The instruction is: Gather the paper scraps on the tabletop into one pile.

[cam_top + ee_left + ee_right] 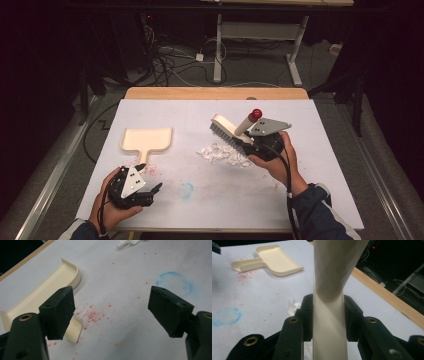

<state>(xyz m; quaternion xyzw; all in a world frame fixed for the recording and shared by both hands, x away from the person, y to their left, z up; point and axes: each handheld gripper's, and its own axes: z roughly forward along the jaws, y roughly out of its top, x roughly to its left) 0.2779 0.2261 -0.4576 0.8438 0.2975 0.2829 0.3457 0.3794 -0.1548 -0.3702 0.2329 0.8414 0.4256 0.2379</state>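
Right gripper view, brush handle (328,322) between fingers (306,315)

Bench (320,165) has a white sheet over it, wooden edge (215,93) exposed along the far side. Blue smudged ring (186,190) near the front centre, red speckles (152,169) just left of it. Beyond the bench: grey floor (260,70), tangle of cables (165,60), white legs of another desk (295,60). Surroundings dark.
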